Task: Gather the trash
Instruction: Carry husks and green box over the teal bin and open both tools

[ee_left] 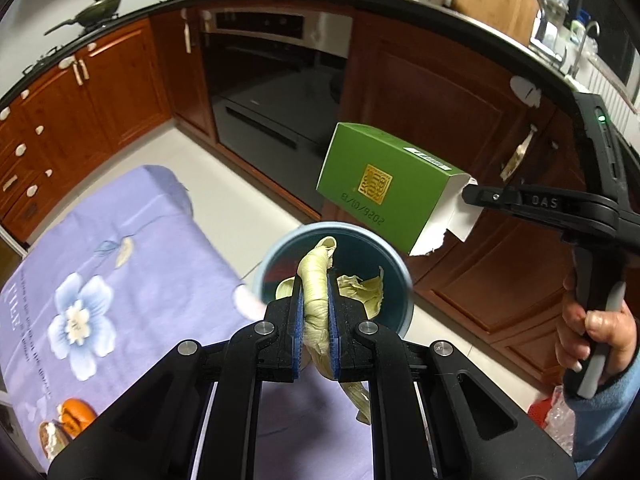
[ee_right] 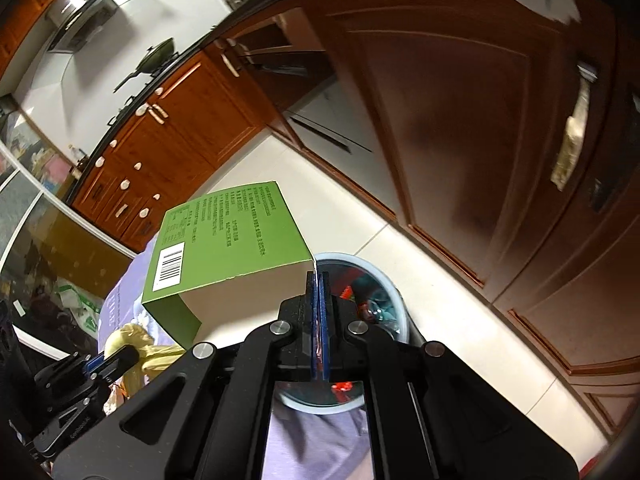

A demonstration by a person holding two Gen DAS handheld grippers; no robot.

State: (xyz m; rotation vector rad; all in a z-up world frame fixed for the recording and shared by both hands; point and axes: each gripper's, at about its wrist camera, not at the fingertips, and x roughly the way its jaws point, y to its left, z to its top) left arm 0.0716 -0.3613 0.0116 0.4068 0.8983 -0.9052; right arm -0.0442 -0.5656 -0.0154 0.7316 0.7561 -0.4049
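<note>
My left gripper (ee_left: 315,280) is shut on a pale yellow-green corn husk (ee_left: 316,300) and holds it over the round blue trash bin (ee_left: 394,252) on the floor. A loose piece of husk (ee_left: 360,288) shows behind the right finger, over the bin. My right gripper (ee_right: 318,276) is shut on the torn white flap of an empty green carton (ee_right: 224,248) and holds it in the air above and beside the bin (ee_right: 390,280). The carton (ee_left: 384,188) and right gripper (ee_left: 474,194) also show in the left wrist view. The left gripper with the husk (ee_right: 132,344) shows at lower left of the right wrist view.
A table with a purple flowered cloth (ee_left: 120,260) stands left of the bin; orange peel and scraps (ee_left: 68,420) lie at its near left corner. Wooden cabinets (ee_left: 440,92) and a built-in oven (ee_left: 276,80) line the far side. Pale tiled floor (ee_right: 320,184) lies between.
</note>
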